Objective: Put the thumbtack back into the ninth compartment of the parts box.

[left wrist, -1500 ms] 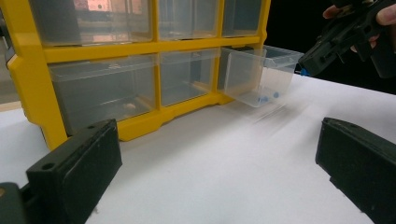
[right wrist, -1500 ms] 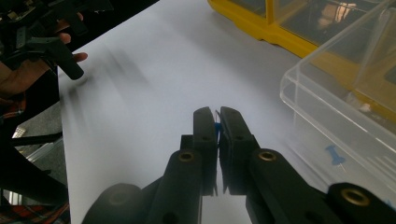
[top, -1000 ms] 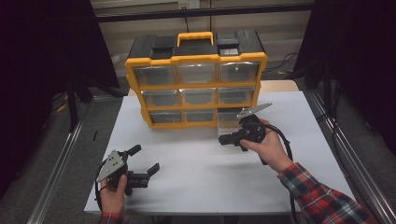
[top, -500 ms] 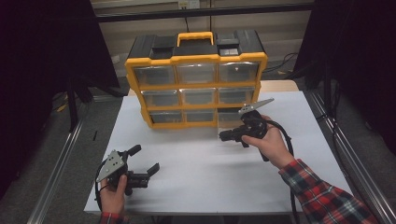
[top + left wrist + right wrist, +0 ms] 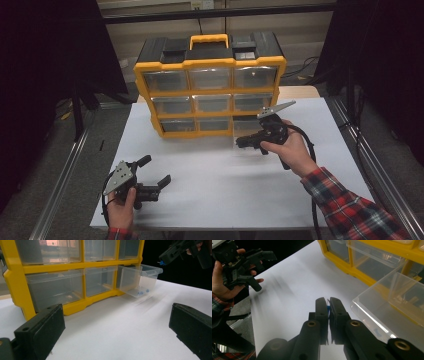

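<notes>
Worktop (image 5: 215,175): a white surface is seen, carrying the cabinet at its far middle and both grippers nearer.
Cabinet (image 5: 210,92): a yellow-framed organiser with a black top and a yellow handle is stood upright; nine clear drawers are set in three rows of three.
Open drawer (image 5: 140,280): the bottom drawer at the cabinet's right end is pulled out over the worktop; it is clear plastic.
Drawer contents (image 5: 141,292): a few small blue pieces are seen lying on the drawer's floor; their shape cannot be told.
Left gripper (image 5: 152,172): held low at the near left of the worktop, well apart from the cabinet; its jaws are spread wide with nothing between them.
Left hand (image 5: 120,207): wrapped round the left gripper's handle from the near edge.
Right gripper (image 5: 328,305): held just beside the open drawer, near the cabinet's right end; its jaws are closed narrowly on a small blue piece (image 5: 328,307), pinched at the tips.
Right hand (image 5: 287,150): closed round the right gripper's handle; a red plaid sleeve (image 5: 350,205) is worn.
Writing: no brand, label or lettering can be read on the cabinet or the grippers.
</notes>
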Demonstrator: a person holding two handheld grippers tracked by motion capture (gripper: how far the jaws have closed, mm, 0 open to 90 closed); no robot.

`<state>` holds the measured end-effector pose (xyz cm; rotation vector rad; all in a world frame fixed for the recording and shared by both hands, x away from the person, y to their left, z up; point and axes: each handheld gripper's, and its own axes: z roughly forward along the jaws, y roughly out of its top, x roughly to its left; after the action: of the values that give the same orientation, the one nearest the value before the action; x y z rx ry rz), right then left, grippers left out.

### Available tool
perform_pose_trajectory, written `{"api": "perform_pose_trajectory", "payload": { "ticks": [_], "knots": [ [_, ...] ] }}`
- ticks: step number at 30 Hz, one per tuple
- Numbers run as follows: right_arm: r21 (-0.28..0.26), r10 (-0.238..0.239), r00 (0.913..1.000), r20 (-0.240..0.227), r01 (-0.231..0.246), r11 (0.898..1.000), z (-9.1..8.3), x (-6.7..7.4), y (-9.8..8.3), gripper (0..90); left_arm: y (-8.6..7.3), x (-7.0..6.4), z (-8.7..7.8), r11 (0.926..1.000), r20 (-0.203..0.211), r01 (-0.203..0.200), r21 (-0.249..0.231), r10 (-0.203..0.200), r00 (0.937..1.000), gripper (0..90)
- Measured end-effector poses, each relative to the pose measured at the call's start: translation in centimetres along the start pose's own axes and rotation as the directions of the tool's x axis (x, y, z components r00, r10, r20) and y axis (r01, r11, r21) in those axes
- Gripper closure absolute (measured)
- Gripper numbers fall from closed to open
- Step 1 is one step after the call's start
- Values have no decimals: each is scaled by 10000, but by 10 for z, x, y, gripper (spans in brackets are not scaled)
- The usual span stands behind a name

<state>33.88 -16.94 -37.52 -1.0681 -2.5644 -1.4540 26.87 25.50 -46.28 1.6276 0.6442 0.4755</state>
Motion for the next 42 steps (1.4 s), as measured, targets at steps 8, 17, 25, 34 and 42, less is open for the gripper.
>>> {"api": "perform_pose_trajectory", "payload": {
  "ticks": [8, 17, 25, 34, 42],
  "knots": [
    [-32, 86, 9999, 78, -86, 10000, -6, -1, 7, 869, 0, 0, 0, 9999, 111, 70, -77, -69, 9999, 1],
    [-108, 10, 10000, 76, -9, 9999, -8, -3, 11, 869, 0, 1, -1, 9999, 74, 111, -131, -110, 9999, 1],
    [-164, 172, 9997, 183, -169, 9997, -12, -8, 14, 869, 0, 0, -1, 9999, 47, 114, -115, -113, 9999, 1],
    [-100, 467, 9979, 444, -463, 9989, -16, -16, 16, 869, 0, 2, -1, 9999, 59, -152, 51, 151, 9999, 1],
    [-188, 601, 9951, 788, -588, 9981, -17, -24, 17, 869, 0, 2, -1, 9999, 64, -147, 40, 147, 9999, 1]
  ]
}}
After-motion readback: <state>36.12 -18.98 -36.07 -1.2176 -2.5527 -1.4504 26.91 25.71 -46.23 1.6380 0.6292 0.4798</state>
